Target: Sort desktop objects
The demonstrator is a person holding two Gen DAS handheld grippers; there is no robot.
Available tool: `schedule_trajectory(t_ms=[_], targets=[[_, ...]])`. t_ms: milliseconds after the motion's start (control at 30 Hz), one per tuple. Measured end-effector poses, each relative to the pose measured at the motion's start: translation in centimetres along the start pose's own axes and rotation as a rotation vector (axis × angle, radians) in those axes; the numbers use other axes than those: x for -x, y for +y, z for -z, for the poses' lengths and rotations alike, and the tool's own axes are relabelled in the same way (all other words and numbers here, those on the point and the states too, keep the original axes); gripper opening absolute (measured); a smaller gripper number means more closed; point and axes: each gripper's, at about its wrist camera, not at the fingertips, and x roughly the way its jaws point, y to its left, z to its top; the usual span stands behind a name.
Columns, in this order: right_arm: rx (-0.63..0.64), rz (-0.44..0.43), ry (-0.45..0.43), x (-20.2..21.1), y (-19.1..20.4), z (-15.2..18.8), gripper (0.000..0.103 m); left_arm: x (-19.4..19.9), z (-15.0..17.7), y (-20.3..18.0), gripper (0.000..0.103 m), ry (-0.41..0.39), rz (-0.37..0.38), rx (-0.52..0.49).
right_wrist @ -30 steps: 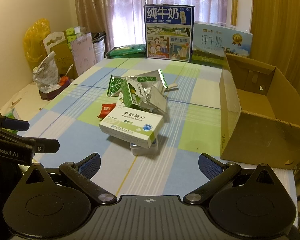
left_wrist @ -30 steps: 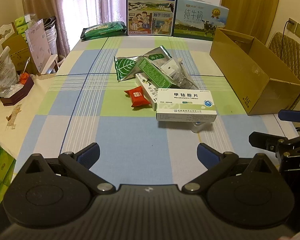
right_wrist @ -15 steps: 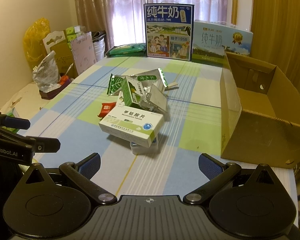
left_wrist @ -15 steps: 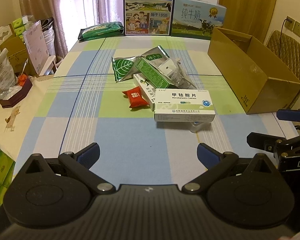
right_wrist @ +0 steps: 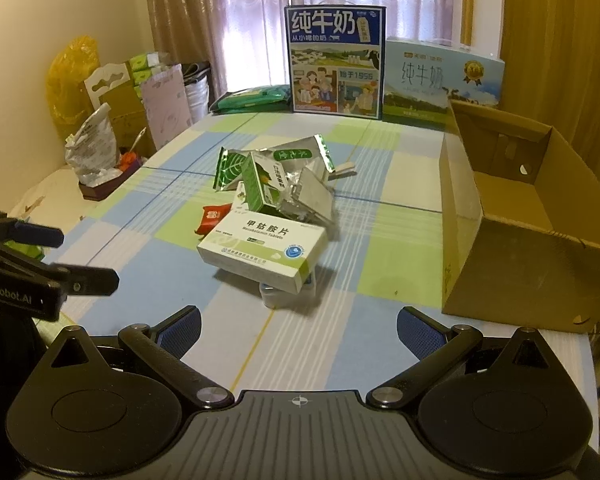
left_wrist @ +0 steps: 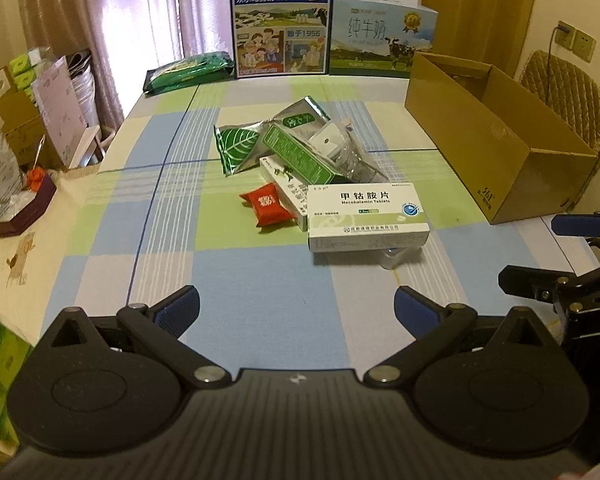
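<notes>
Both the left gripper (left_wrist: 296,306) and the right gripper (right_wrist: 299,326) hover with jaws spread wide, holding and touching nothing. Ahead of both lies the pile to sort: nearest, a white box (left_wrist: 367,216) printed "Mecobalamin Tablets", propped on a small clear container (right_wrist: 286,294). Left of it sits a red sachet (left_wrist: 266,209); behind, green packets (left_wrist: 238,148). An open cardboard box (right_wrist: 512,236) stands ahead-right. Beyond stands a blue milk carton (right_wrist: 336,60) marked "1956".

Three medicine boxes (left_wrist: 366,216), perhaps two foil pouches (left_wrist: 240,150), one red sachet (left_wrist: 266,208), one cardboard box (left_wrist: 496,148)
</notes>
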Motion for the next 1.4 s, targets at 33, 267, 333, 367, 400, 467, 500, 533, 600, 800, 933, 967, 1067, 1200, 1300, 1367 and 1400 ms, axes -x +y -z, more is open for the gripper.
schedule_trajectory(t_ms=[33, 267, 333, 367, 400, 467, 500, 533, 600, 800, 933, 967, 1067, 1200, 1300, 1367, 1400], targets=[[-0.001, -0.007, 0.003, 0.0, 0.0, 0.0, 0.101, -0.1, -0.2, 0.2, 0.102, 0.001, 0.004, -0.004], [-0.014, -0.092, -0.036, 0.2, -1.0, -1.5, 0.101, -1.3, -1.4, 1.2, 0.102, 0.003, 0.054, -0.108], [0.034, -0.094, -0.03, -0.2, -0.8, -2.5, 0.101, -1.6, -1.8, 1.5, 0.102, -0.005, 0.081, -0.142], [0.064, -0.098, -0.022, -0.5, -0.6, -3.0, 0.101, -1.8, -2.1, 1.7, 0.102, -0.004, 0.094, -0.166], [0.088, -0.103, -0.012, -0.8, -0.5, -3.3, 0.101, -2.0, -2.3, 1.8, 0.102, -0.003, 0.083, -0.159], [0.147, -0.111, 0.01, -1.8, -0.2, -4.2, 0.101, -2.4, -2.7, 2.0, 0.102, -0.01, 0.106, -0.203], [0.181, -0.117, 0.018, -2.3, -0.1, -4.6, 0.101, -2.7, -2.9, 2.0, 0.102, -0.012, 0.111, -0.225], [0.218, -0.12, 0.023, -2.9, 0.1, -4.8, 0.101, -2.9, -3.1, 2.0, 0.102, -0.015, 0.106, -0.246], [0.303, -0.123, 0.033, -4.1, 0.5, -5.1, 0.101, -3.6, -3.5, 2.2, 0.102, -0.016, 0.097, -0.298], [0.522, -0.19, 0.093, -8.1, 1.3, -5.9, 0.101, -6.2, -3.9, 2.6, 0.102, -0.004, 0.097, -0.401], [0.648, -0.228, 0.15, -11.1, 1.8, -6.3, 0.101, -8.0, -3.6, 2.4, 0.102, -0.001, 0.126, -0.463], [0.667, -0.237, 0.166, -11.9, 1.8, -6.4, 0.101, -8.4, -3.5, 2.2, 0.102, -0.005, 0.134, -0.481], [0.713, -0.269, 0.209, -14.1, 2.1, -6.8, 0.101, -9.9, -3.4, 1.9, 0.102, 0.005, 0.14, -0.501], [0.756, -0.287, 0.259, -16.7, 2.2, -7.1, 0.093, -11.5, -3.4, 1.8, 0.102, 0.0, 0.153, -0.461], [0.774, -0.304, 0.299, -18.2, 2.3, -7.4, 0.086, -12.5, -3.1, 2.2, 0.101, 0.0, 0.195, -0.369], [0.798, -0.312, 0.315, -18.9, 2.4, -7.5, 0.084, -13.0, -2.8, 2.3, 0.101, 0.019, 0.212, -0.35], [0.811, -0.318, 0.323, -19.2, 2.5, -7.5, 0.084, -13.0, -2.7, 2.3, 0.101, 0.022, 0.216, -0.351]])
